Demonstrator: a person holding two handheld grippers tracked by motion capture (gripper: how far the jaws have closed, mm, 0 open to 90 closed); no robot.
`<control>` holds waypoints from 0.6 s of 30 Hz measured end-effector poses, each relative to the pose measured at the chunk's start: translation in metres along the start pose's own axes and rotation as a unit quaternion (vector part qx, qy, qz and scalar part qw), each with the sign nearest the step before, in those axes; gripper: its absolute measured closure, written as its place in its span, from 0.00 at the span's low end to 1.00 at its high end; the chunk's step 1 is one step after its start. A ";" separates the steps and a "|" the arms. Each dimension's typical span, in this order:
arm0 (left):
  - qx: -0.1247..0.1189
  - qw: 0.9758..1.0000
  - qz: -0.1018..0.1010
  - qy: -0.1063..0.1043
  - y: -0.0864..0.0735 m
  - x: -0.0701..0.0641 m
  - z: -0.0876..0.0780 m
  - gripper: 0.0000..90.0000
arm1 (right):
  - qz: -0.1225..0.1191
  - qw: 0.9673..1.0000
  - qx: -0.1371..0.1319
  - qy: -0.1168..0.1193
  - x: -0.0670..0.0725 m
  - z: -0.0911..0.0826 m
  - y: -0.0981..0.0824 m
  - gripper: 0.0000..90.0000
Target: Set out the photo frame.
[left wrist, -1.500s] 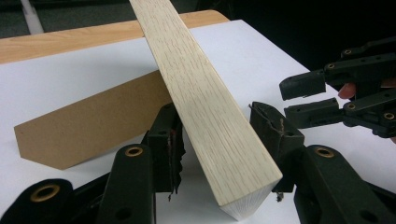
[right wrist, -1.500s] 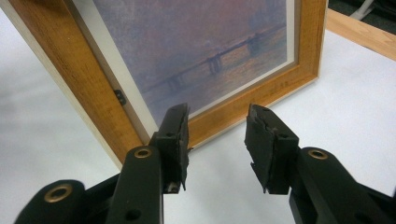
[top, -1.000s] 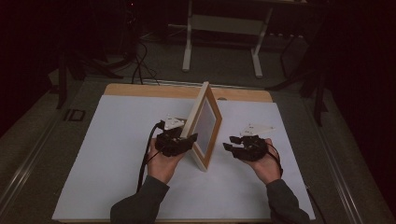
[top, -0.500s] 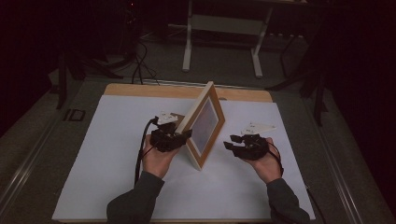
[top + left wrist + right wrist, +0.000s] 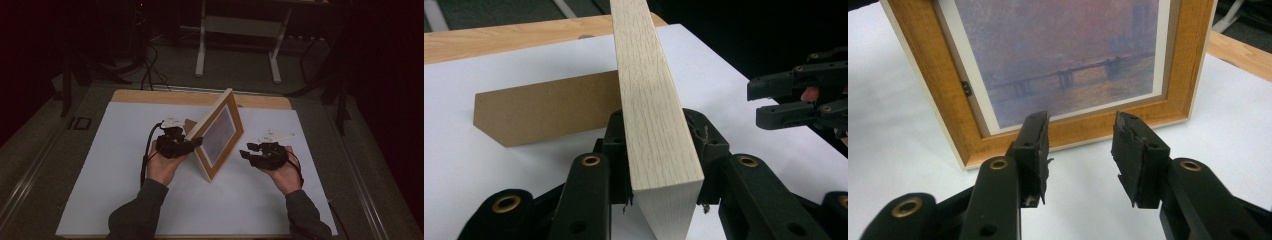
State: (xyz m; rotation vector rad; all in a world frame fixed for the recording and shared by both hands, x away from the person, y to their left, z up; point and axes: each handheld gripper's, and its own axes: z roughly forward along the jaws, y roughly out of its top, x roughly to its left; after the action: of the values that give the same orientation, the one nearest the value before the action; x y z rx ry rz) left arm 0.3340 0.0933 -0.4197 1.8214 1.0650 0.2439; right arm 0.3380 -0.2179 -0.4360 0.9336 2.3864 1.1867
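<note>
Picture frame (image 5: 218,134) stood on white sheet (image 5: 115,170) near tabletop centre, tilted, resting on one lower corner toward near edge; long axis run from that corner up toward far edge. Print side faced toward right edge; print hazy, bridge faintly made out in right gripper view. Brown back stand (image 5: 544,107) partly hidden behind frame edge. Left gripper (image 5: 658,150) clamped on frame's pale side edge, jaw tips covered by wood. Right gripper (image 5: 1080,145) held released, jaws apart, just short of frame, nothing between them. Table's wooden far edge (image 5: 150,96) partly seen; surroundings dark.
</note>
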 end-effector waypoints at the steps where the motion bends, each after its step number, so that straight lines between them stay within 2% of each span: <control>1: 0.001 1.000 0.001 -0.003 0.000 0.002 0.000 0.76 | 0.001 1.000 -0.001 0.000 0.000 0.000 0.000 0.64; 8: 0.008 0.999 0.017 -0.028 0.003 0.012 -0.002 0.76 | 0.001 1.000 -0.005 -0.002 -0.002 -0.001 0.003 0.64; 13: 0.015 0.998 0.026 -0.055 0.005 0.022 -0.001 0.76 | 0.001 1.000 -0.006 -0.003 -0.003 -0.001 0.005 0.64; 14: 0.015 0.998 0.026 -0.055 0.005 0.022 -0.001 0.76 | 0.001 1.000 -0.006 -0.003 -0.003 -0.001 0.005 0.64; 18: 0.018 0.995 0.033 -0.089 0.007 0.032 -0.001 0.77 | 0.002 1.000 -0.009 -0.006 -0.005 -0.002 0.007 0.63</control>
State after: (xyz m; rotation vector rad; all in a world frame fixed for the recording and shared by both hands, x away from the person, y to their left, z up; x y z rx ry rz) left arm 0.3564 0.1173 -0.4222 1.8754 0.8908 0.0992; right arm 0.3436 -0.2188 -0.4293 0.9370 2.3622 1.1983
